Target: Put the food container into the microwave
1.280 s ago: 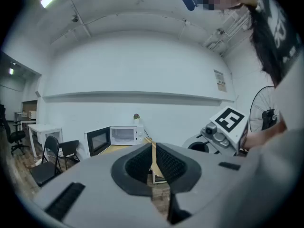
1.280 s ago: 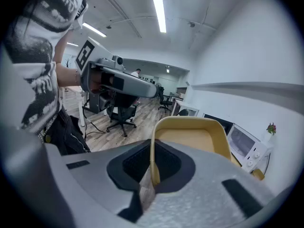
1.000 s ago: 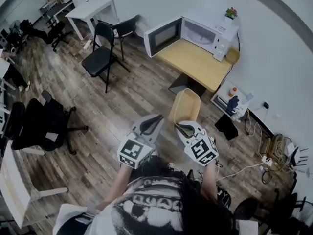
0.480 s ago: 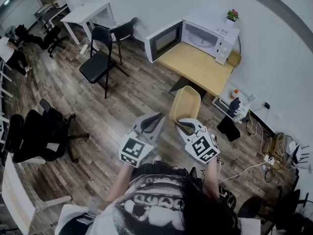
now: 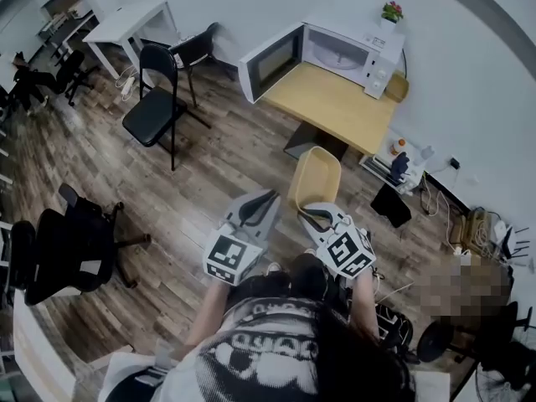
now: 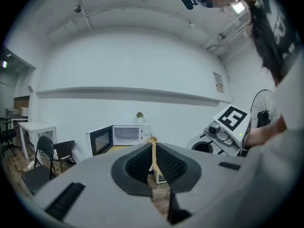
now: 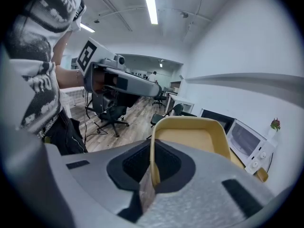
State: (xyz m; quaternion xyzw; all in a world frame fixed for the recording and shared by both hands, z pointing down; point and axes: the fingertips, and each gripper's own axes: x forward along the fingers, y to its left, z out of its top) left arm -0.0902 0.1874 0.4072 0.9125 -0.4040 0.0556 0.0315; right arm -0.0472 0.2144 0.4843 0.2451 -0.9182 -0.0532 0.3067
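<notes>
I see a yellow food container point(image 5: 316, 178) carried in the air above the wooden floor; my right gripper point(image 5: 311, 216) is shut on its near rim. In the right gripper view the container point(image 7: 190, 137) stands just past the jaws, its rim pinched between them. My left gripper point(image 5: 264, 199) is beside it on the left, shut and empty. The white microwave point(image 5: 343, 53) stands at the back of a wooden table point(image 5: 335, 107) ahead, with its door point(image 5: 270, 61) swung open to the left. The left gripper view shows the microwave point(image 6: 126, 134) far ahead and the container point(image 6: 153, 151) edge-on.
A black folding chair point(image 5: 155, 99) stands left of the table, and an office chair point(image 5: 71, 241) is at the far left. A low shelf point(image 5: 398, 170) with small items is right of the table. Cables point(image 5: 469, 241) lie on the floor at right. A small plant point(image 5: 391, 11) tops the microwave.
Both grippers and the container have moved forward toward the table. The microwave and table sit a little nearer and further left in the head view.
</notes>
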